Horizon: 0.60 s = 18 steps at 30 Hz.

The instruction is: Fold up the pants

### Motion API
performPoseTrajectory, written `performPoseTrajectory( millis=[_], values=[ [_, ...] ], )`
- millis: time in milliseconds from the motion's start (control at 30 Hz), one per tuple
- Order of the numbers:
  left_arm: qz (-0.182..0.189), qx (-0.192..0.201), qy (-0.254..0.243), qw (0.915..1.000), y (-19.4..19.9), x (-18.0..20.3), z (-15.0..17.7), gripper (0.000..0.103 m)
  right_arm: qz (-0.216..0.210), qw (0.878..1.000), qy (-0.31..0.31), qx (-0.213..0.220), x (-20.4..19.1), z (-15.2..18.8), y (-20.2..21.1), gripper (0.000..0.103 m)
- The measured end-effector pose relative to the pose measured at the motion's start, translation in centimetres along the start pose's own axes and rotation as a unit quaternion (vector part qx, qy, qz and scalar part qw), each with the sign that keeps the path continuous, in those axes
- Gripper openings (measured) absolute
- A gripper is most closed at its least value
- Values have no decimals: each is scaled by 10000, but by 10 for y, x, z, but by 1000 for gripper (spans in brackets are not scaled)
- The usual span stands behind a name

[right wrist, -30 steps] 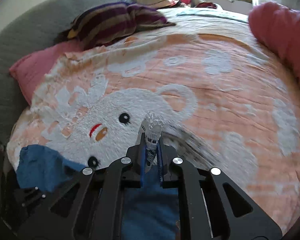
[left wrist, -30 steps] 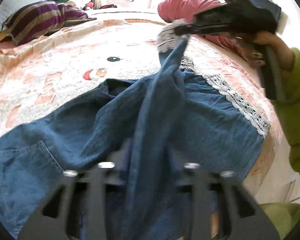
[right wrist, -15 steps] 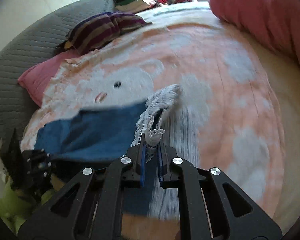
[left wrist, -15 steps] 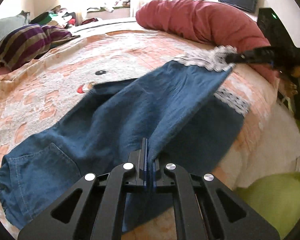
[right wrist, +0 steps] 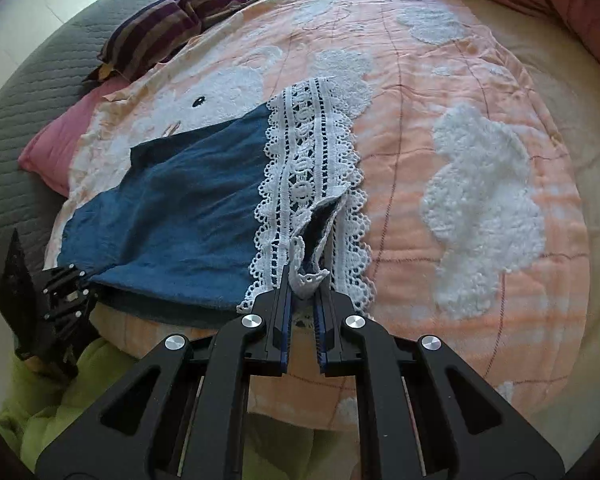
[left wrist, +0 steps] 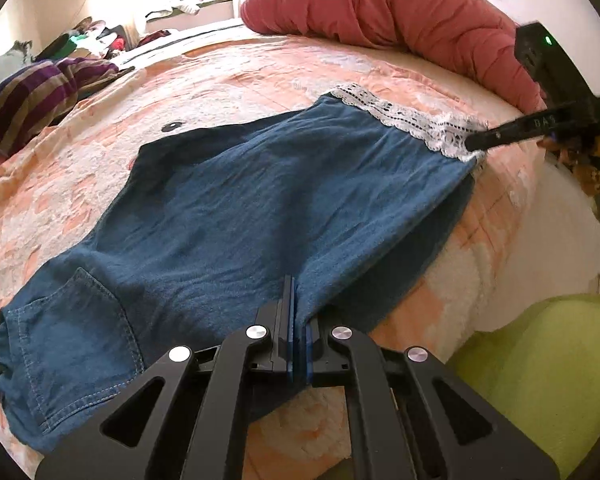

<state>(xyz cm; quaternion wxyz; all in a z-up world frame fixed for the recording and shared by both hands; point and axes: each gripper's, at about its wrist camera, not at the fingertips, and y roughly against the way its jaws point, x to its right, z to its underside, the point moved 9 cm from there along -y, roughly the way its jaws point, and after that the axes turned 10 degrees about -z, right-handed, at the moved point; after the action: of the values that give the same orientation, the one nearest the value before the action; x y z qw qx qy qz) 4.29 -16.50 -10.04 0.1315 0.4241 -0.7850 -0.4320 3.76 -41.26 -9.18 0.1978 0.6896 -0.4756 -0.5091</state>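
My pants point(left wrist: 260, 200) lie spread on the bed point(left wrist: 260, 68), one leg laid over the other, lace hem point(right wrist: 312, 160) toward 1 o'clock in the left view. The denim looks soft, limp and fairly light, so I'd take it by seams and hems. My left claw point(left wrist: 296, 320) is clamped on the near edge at 6 o'clock. My right claw point(right wrist: 303, 304) has parted slightly, with lace loose between the pads. Only the left view shows the back pocket point(left wrist: 76, 328); only the right shows the gap.
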Motion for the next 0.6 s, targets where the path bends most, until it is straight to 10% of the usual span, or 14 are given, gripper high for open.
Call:
performPoseTrajectory(
  millis=[333,467,600],
  values=[
    [16,-218,-66,9997,-10,2,8,8,286,9995,148,-44,6,7,-8,5],
    [18,-230,-40,9997,-10,2,9,10,889,9943,420,405,12,-13,23,27],
    [17,-214,105,9997,-5,-5,11,37,593,9922,718,832,-5,-33,43,35]
  ],
)
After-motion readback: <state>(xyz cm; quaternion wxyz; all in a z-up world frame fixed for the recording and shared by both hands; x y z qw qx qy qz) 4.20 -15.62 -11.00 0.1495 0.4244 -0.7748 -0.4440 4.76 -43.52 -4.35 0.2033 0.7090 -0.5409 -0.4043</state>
